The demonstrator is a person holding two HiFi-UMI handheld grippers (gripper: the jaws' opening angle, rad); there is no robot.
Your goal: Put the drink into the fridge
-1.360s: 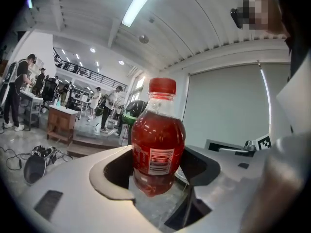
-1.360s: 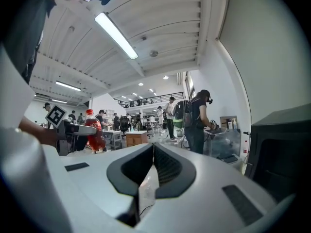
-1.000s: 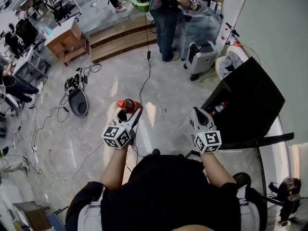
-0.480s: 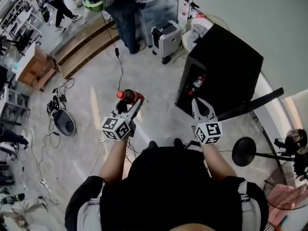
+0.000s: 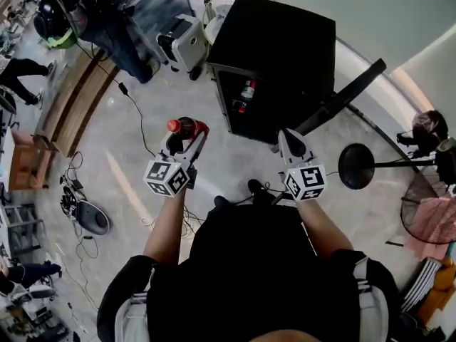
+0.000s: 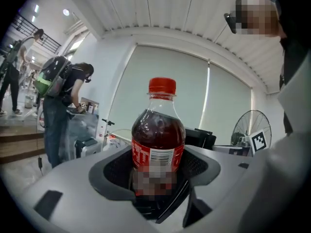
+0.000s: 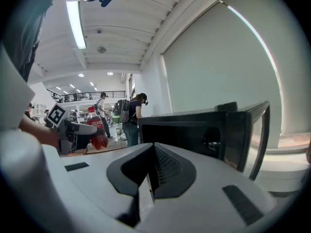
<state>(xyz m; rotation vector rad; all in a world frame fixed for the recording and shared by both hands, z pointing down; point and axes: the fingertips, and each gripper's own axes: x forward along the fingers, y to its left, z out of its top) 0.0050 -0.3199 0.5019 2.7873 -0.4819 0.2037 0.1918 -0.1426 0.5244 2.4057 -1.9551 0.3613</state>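
Left of centre in the head view, the left gripper [image 5: 187, 140] is clamped on a clear plastic drink bottle of dark red liquid with a red cap [image 5: 184, 126] — held over the pale floor [image 5: 142, 169], apart from the fridge. Its own view shows that bottle upright between the jaws. Right of centre, the right gripper [image 5: 291, 144] carries nothing; its own view shows the jaws pressed together. Toward the top of the frame stands the black box-shaped fridge [image 5: 278, 41], its door [image 5: 342, 91] swung open — only the head view shows another red-labelled bottle [image 5: 247, 91] inside.
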